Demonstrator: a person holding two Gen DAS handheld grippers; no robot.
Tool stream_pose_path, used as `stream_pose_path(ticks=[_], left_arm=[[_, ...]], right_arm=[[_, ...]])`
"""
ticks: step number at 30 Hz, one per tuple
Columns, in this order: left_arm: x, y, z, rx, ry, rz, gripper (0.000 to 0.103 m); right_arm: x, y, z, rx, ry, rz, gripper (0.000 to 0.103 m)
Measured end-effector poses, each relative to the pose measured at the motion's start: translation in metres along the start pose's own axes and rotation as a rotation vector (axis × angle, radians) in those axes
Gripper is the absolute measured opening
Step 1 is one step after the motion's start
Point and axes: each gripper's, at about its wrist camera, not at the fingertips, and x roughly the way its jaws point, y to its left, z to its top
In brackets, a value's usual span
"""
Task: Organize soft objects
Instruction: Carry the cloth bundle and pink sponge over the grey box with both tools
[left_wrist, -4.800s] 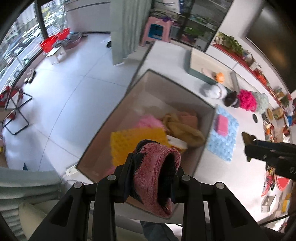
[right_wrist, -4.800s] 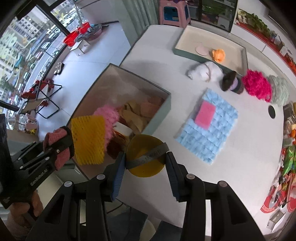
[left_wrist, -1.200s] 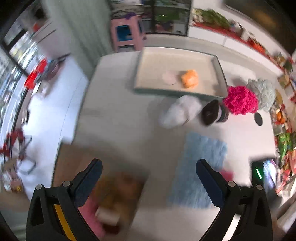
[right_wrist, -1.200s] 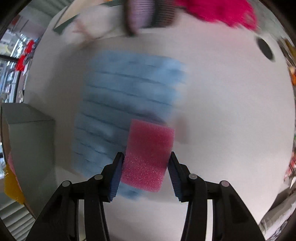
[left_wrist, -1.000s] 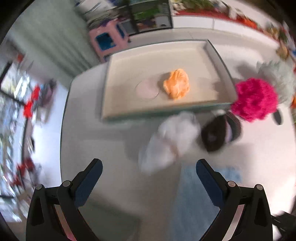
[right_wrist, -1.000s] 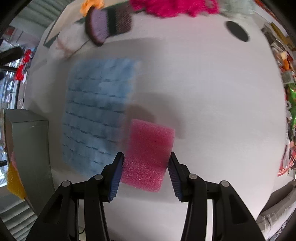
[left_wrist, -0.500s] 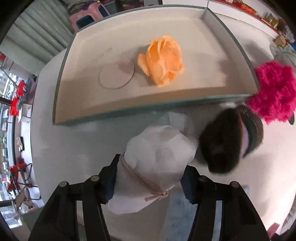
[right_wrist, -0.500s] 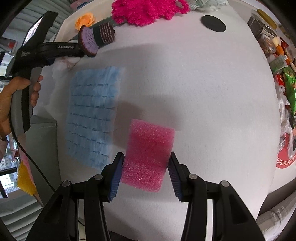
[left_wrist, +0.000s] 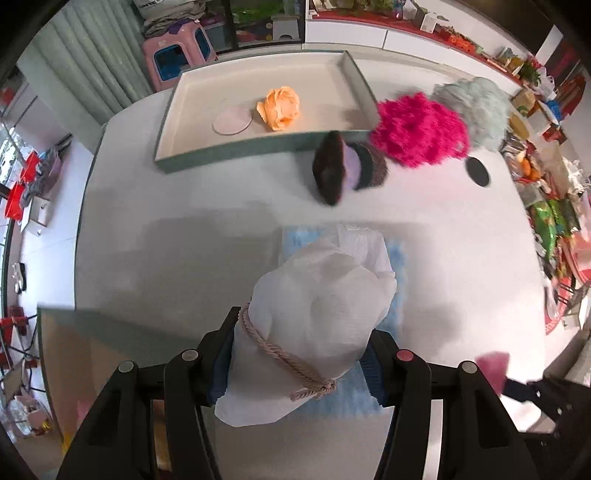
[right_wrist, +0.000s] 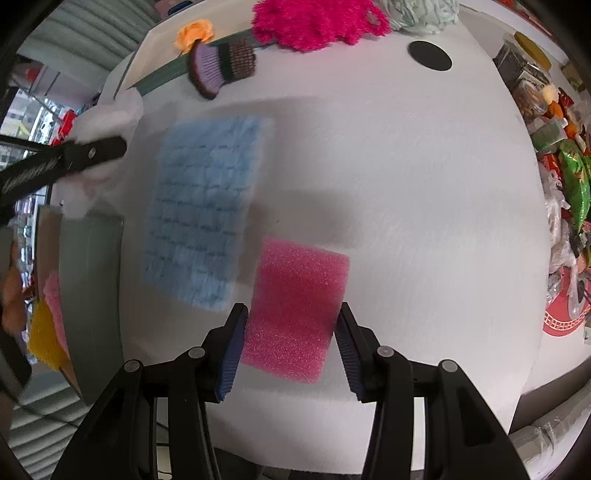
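Observation:
My left gripper is shut on a white cloth pouch tied with a cord, held above the blue fluffy mat. My right gripper is shut on a pink sponge above the white table, right of the blue mat. The left gripper and pouch show at the left of the right wrist view. The grey-green storage box lies at lower left, with pink and yellow soft items inside.
A shallow tray at the back holds an orange flower and a round pad. A dark knitted hat, a magenta pom, a pale green pom and a black disc sit nearby. Clutter lines the right edge.
My left gripper has lifted the white pouch off the table and drawn it back over the blue mat toward the box. The right gripper keeps holding the pink sponge, shifted slightly.

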Motion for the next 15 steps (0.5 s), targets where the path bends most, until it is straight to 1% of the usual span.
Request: stream_pose_path(ticks=[4,10,15], left_arm=[[-0.019,0.012,-0.021,-0.020,-0.021,-0.018,0.059],[-0.052,0.037,-0.050,-0.106,-0.056,-0.023,0.059],[-0.077,0.063,-0.073,-0.155,-0.097,-0.013,0.059]], right_arm=[[-0.010,0.018,-0.008,-0.020,-0.022,-0.008,0.051],[-0.028,0.059,-0.019,-0.071,-0.075,-0.018,0.051],[-0.045,0.094,-0.028,-0.120,-0.115,-0.011,0.051]])
